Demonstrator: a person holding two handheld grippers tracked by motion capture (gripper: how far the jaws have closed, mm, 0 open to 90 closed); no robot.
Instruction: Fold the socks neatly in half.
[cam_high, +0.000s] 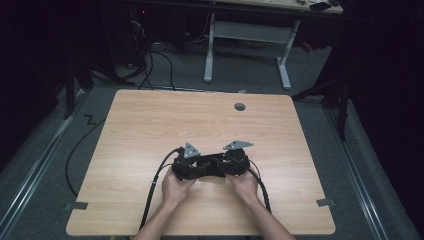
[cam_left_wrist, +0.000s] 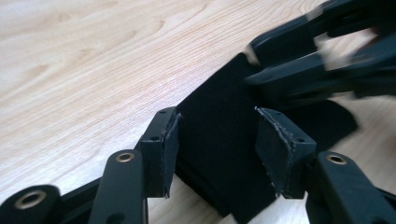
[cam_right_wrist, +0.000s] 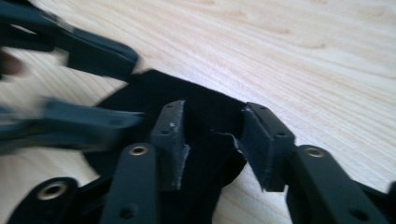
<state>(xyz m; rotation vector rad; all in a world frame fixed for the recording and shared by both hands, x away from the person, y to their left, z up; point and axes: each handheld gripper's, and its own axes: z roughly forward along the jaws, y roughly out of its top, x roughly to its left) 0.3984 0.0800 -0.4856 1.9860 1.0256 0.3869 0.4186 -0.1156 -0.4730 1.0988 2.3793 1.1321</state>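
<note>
Your left gripper (cam_high: 194, 167) sits near the front edge of the tabletop (cam_high: 150, 125), roughly midway along it, and points inward toward your right gripper (cam_high: 227, 165), which faces it from just beside. In the left gripper view, your jaws stand apart, with a flat black piece (cam_left_wrist: 219, 154) running up between the two pads (cam_left_wrist: 275, 149); the piece fills most of the gap, but whether either pad presses on it cannot be told. In the right gripper view, your right gripper's jaws are likewise parted, and the same black piece (cam_right_wrist: 205, 121) lies between and under them on the wood. Its nearer edge looks rounded there, and again contact with the pads is unclear.

Each gripper view also shows the other gripper's jaws, blurred, reaching onto the far end of the black piece: at the upper right in the left gripper view (cam_left_wrist: 322, 56), at the upper left in the right gripper view (cam_right_wrist: 70, 79).

In the high view your left hand (cam_high: 175, 187) and right hand (cam_high: 245, 185) hold the grippers from behind, forearms coming in over the front edge. A grey three-cornered plate tops each gripper, and a black cable (cam_high: 152, 192) trails from the left one toward the front edge. A round grey grommet (cam_high: 240, 106) sits near the far edge, right of centre. Beyond the far edge stands a white desk frame (cam_high: 247, 45) on the grey floor.
</note>
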